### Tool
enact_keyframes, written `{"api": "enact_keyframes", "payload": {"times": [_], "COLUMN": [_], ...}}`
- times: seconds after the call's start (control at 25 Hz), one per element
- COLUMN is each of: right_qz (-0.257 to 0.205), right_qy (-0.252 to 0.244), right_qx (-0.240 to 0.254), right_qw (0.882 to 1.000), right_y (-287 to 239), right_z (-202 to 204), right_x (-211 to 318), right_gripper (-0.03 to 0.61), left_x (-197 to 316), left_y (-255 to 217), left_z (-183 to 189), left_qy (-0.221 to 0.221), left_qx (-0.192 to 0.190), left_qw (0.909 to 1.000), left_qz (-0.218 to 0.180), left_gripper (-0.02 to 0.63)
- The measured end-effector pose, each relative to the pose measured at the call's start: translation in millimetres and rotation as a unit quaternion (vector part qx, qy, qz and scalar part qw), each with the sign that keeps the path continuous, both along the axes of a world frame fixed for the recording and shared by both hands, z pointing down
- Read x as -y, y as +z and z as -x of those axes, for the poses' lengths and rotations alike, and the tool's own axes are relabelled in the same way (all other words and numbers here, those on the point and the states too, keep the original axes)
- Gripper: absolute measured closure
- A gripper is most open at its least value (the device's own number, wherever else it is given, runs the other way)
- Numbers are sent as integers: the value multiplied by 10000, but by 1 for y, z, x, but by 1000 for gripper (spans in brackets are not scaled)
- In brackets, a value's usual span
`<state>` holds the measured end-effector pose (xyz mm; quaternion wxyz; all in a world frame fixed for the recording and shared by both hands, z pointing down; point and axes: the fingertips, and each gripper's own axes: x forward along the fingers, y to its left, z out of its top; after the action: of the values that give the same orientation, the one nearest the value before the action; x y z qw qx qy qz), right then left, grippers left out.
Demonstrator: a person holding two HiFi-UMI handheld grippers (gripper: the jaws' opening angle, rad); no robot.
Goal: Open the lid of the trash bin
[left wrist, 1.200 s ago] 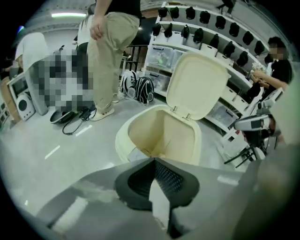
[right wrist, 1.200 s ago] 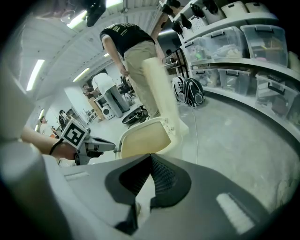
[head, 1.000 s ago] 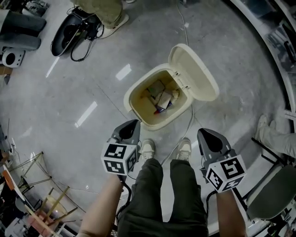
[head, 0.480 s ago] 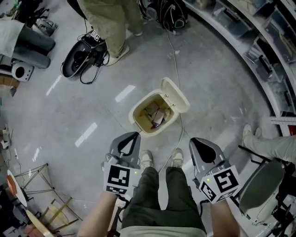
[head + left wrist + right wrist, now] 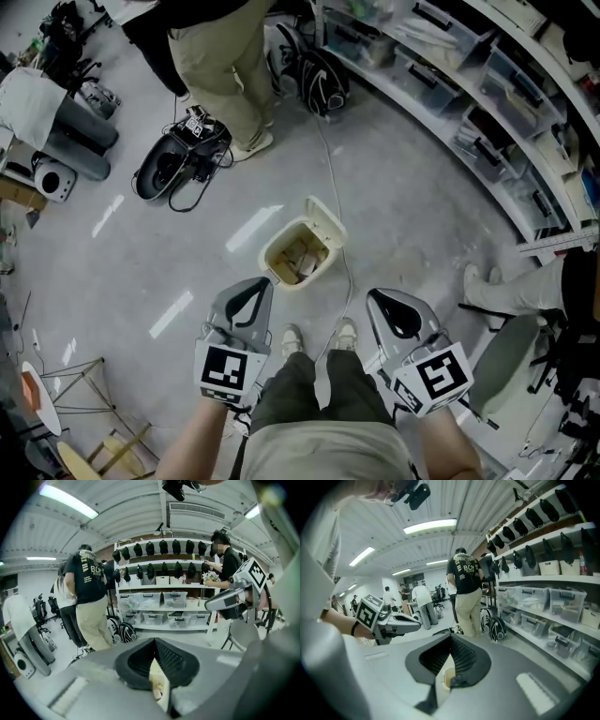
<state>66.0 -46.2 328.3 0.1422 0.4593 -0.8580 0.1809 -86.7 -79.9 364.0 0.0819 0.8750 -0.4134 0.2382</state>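
Since the lid (image 5: 326, 222) stands open on the trash bin (image 5: 296, 257), the job looks done; left gripper (image 5: 262, 284) and right gripper (image 5: 377, 298) hang closed, empty, well clear.

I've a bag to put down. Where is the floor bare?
Left of the trash bin, the floor is bare up to the black gear. Right of the cable it is bare up to the shelves. Crowded behind: standing person, bags.

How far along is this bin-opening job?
It looks done: the lid stands tipped up at the far edge of the bin, with rubbish showing inside. Nothing is in hand: the left gripper and right gripper are both shut and empty, held clear of the bin. Nothing seems left to do.
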Motion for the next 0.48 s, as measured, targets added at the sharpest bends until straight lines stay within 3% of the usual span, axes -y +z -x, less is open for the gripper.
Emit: {"api": "enact_keyframes", "payload": {"times": [0.48], "right_qz": [-961], "right_qy": [-144], "right_qx": [109], "right_qw": [9952], "right_y": [-134], "right_z": [8], "right_x": [-29], "right_gripper": [575], "left_x": [-30], "left_y": [-141], "left_z": [-4], "left_qy": [-12], "left_qx": [-342], "left_qw": [9971], "left_qz": [-686], "left_gripper": [611]}}
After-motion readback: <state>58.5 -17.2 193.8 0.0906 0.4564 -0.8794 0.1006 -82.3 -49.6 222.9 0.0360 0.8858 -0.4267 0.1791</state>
